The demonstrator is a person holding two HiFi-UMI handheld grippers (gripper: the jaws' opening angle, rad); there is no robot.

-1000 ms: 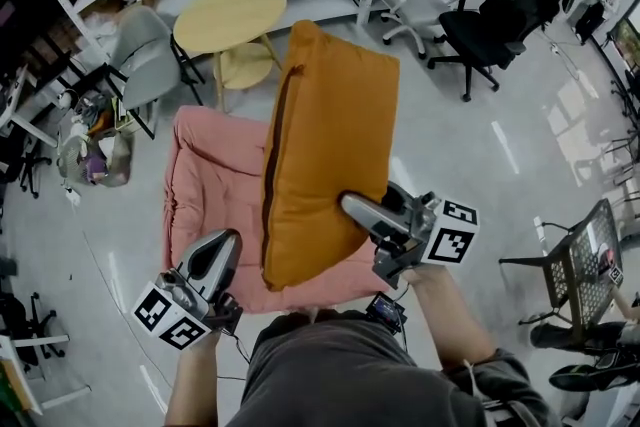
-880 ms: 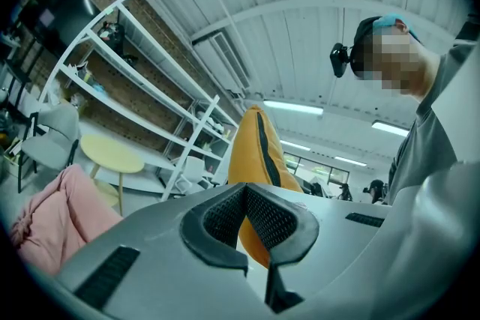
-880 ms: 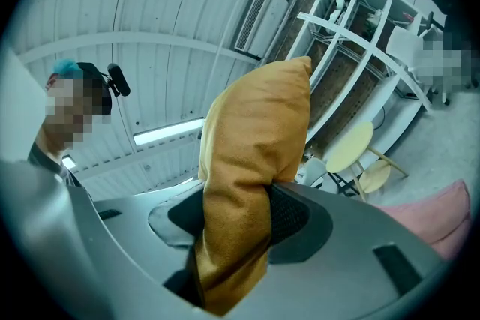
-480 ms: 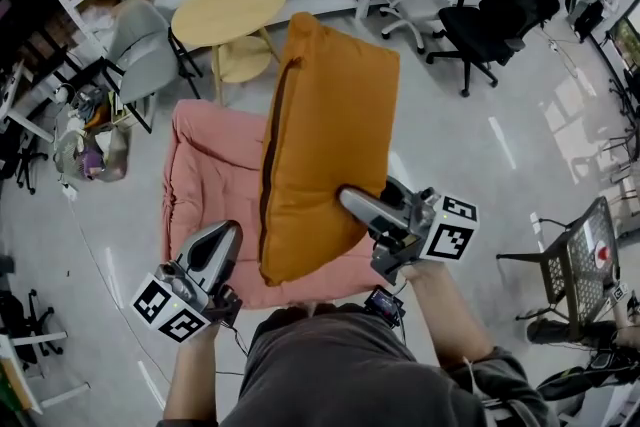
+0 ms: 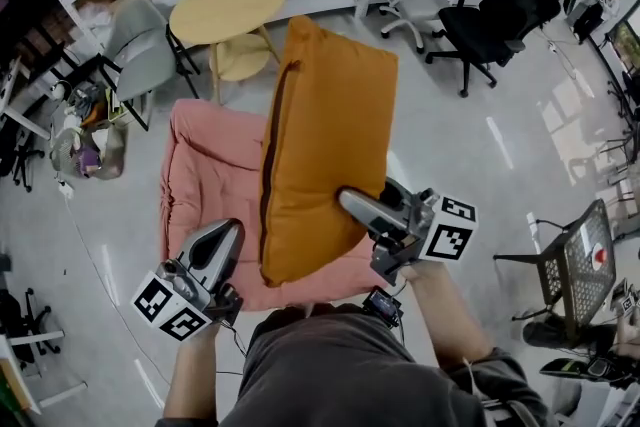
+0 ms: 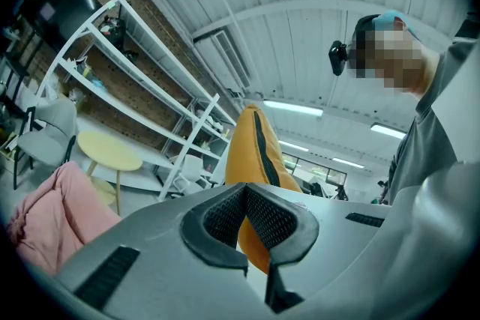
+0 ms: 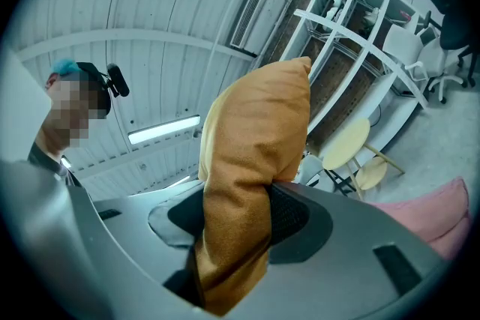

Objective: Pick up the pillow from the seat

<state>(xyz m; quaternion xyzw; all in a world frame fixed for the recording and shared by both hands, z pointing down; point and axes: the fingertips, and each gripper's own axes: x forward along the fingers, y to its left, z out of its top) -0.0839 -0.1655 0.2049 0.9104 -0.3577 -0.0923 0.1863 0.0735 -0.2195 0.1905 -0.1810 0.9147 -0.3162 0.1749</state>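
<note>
- the right gripper [image 5: 348,203] is clamped on the lower corner of the pillow [image 5: 325,145], with orange cloth bunched between its pads [image 7: 292,213]. a deep pinch there is probably what keeps so soft a thing from slipping.
- the pillow stands on edge in the air, its long side running toward 12 o'clock and its dark zip [image 5: 275,150] facing 9 o'clock. gripped at one end only, it holds its shape, so i'd guess it is firmly stuffed.
- the pink seat [image 5: 200,175] lies below it, showing from 9 o'clock round to 6 o'clock. the pillow looks clear of it, so the pick seems done.
- the left gripper [image 5: 228,237] waits at 7 o'clock, jaws together on nothing. it sits just beside the pillow without touching it, likely spare since one grip carries the load.
- the round table [image 5: 228,7] sits at 11 o'clock, beyond the seat and well apart from the pillow.
</note>
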